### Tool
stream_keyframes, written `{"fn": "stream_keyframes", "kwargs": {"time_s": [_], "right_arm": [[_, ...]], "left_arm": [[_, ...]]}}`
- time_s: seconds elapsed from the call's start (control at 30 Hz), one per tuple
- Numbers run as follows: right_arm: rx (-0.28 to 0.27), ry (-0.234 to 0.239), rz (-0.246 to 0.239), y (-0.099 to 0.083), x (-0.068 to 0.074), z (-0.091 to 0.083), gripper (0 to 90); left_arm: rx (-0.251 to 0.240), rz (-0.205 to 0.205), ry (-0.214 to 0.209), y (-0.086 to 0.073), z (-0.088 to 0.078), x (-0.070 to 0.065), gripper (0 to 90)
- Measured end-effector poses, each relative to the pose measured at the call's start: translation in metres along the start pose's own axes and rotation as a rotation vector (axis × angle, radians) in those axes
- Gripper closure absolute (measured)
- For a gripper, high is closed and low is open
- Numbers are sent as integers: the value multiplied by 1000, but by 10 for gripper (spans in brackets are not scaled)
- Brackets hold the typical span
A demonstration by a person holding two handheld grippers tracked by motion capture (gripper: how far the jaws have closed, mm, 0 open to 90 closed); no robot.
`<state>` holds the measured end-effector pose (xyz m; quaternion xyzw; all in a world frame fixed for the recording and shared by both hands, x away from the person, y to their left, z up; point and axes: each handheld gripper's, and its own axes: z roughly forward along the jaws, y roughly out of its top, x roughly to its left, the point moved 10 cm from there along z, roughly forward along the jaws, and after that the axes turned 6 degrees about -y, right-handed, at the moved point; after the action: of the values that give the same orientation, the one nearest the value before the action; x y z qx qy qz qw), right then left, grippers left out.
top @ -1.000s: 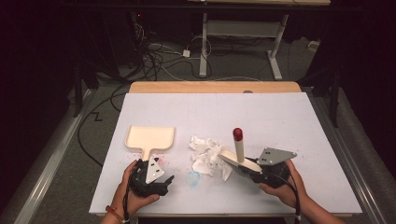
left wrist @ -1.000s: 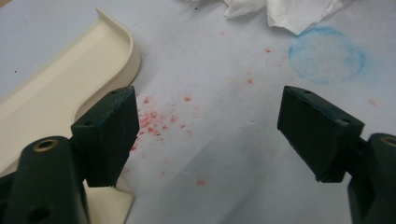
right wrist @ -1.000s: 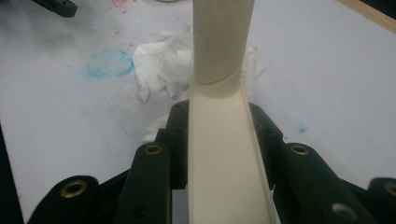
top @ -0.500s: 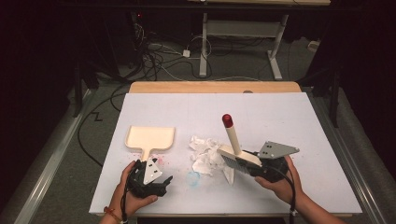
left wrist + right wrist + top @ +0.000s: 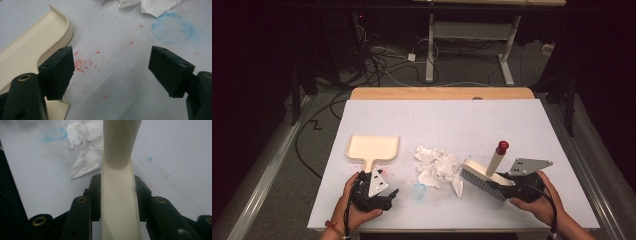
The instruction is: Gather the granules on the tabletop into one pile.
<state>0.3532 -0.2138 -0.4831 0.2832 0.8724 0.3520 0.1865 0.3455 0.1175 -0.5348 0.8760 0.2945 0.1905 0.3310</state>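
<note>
Right tool [image 5: 499, 186], near the bench's front right, clamped shut on a cream hand brush [image 5: 484, 175] — jaws pressing both sides of the brush's flat back, as seen in the right gripper view [image 5: 120, 202]. Brush head tilted, bristles facing down and toward the paper, round handle rising up and away to a red tip [image 5: 502, 146]. Bristle end just beside the heap of crumpled white paper [image 5: 437, 165], whether touching it or not cannot be told from the high view. Same paper visible past the brush in the right gripper view [image 5: 85, 152], lying flat on the white bench [image 5: 452, 125].

Left tool [image 5: 379, 195], near the front left, open — jaws standing wide apart over bare bench top, nothing between them [image 5: 112, 72]. Left jaw right next to the handle of a cream dustpan [image 5: 373, 148]; pan lying flat, open mouth facing away from the person, handle pointing back toward the left hand [image 5: 354, 200]. In the left gripper view, curved pan wall at the upper left [image 5: 37, 40], handle running down under the left jaw.

Between pan and paper: scattered red specks [image 5: 82, 63] on the bench and a faint blue ring stain [image 5: 418, 190], seen larger in the left gripper view [image 5: 172, 27], just below the paper's edge. Right hand [image 5: 539, 200] wrapped round the tool's body, grey three-cornered plate [image 5: 528, 165] on top, cable trailing back to the wrist.
</note>
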Motion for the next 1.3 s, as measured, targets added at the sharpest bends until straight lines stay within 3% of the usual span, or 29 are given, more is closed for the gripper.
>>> {"fn": "stream_keyframes", "kwargs": {"time_s": [0.13,0.33,0.47,0.57,0.67,0.9,0.97,1.3], "right_arm": [[-8,18,-16,0,3,-4,680],[-38,35,-21,-1,8,-23,680],[-43,41,-61,-3,13,-37,680],[-46,31,-62,-5,11,-45,680],[-56,61,-52,-8,15,-48,680],[-31,111,-85,-9,34,-14,680],[-53,117,-64,-1,35,-3,680],[-155,69,-79,40,41,40,681]], "left_arm": [[0,12,2,1,1,0,199],[0,-4,-3,-2,0,0,199],[-5,5,8,-1,-2,1,199],[-4,-8,3,-1,-3,0,199],[-3,-8,3,-2,-3,1,200],[-6,-6,5,0,-3,1,200],[-8,-7,4,0,-3,1,200],[-15,-10,2,-1,-4,2,200]]}}
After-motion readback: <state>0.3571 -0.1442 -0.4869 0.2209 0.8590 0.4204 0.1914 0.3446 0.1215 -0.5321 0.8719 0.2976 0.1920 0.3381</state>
